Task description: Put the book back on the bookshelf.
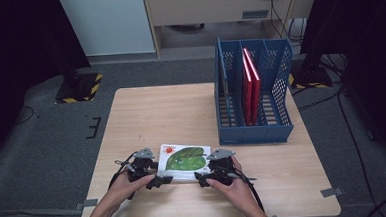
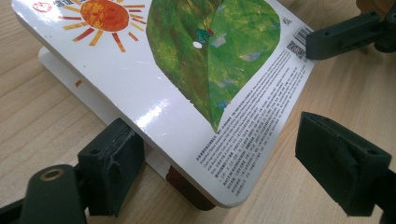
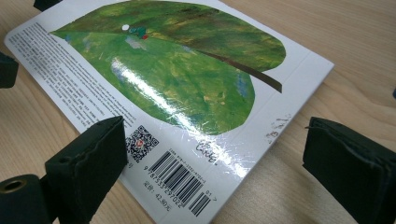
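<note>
So the picture book (image 1: 185, 162) lies flat near the front edge of the table (image 1: 146, 116), back cover up, big green leaf and a sun on it. The left gripper (image 1: 157, 180) sits at its front left corner, jaws spread, one under the lifted cover corner and the other off to the side on bare wood, not pinching. The right gripper (image 1: 204, 178) is at the front right corner by the barcode, jaws wide too, gripping nothing. A blue file rack (image 1: 254, 130) with red books (image 1: 250, 85) stands at the back right.
</note>
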### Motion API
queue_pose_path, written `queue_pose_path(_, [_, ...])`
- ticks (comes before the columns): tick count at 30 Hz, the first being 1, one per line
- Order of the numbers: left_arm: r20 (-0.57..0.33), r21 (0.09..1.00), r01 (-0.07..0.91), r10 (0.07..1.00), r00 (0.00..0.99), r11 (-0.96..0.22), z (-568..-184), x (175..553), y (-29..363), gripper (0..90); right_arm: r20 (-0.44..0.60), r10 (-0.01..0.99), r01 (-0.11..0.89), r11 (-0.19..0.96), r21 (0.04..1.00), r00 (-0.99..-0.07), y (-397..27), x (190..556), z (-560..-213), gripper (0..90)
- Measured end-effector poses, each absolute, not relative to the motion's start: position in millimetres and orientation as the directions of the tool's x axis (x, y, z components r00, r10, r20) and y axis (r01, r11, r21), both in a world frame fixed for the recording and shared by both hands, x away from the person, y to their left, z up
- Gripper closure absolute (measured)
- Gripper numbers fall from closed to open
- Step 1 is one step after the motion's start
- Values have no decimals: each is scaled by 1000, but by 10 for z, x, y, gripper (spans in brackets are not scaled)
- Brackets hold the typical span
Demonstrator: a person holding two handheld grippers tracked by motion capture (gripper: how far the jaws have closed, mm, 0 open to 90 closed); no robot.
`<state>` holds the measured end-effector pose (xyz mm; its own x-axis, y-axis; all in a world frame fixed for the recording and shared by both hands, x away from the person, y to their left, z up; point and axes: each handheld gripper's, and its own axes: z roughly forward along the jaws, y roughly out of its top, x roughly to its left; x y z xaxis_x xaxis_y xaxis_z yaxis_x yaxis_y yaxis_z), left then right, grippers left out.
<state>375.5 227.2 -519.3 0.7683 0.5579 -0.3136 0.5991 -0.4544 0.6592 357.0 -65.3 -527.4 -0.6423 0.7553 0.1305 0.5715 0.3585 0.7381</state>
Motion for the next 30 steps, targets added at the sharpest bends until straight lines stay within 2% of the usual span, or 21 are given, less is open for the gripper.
queue_pose_path(6, [-306,663,600,569,764,-449,-5196,3789,2265,163,167,746,585,341,736,-645,-646,3588,-5302,68])
queue_pose_path(9, [-299,663,602,579,759,-446,-5192,3802,2279,216,176,738,583,339,739,-652,-624,3590,-5318,53])
queue_pose_path(13, [-313,658,610,576,755,-441,-5189,3823,2294,234,179,737,585,338,737,-652,-621,3598,-5320,48])
queue_pose_path(30, [-333,641,624,570,751,-447,-5221,3924,2327,221,198,751,609,319,726,-630,-641,3627,-5352,53])
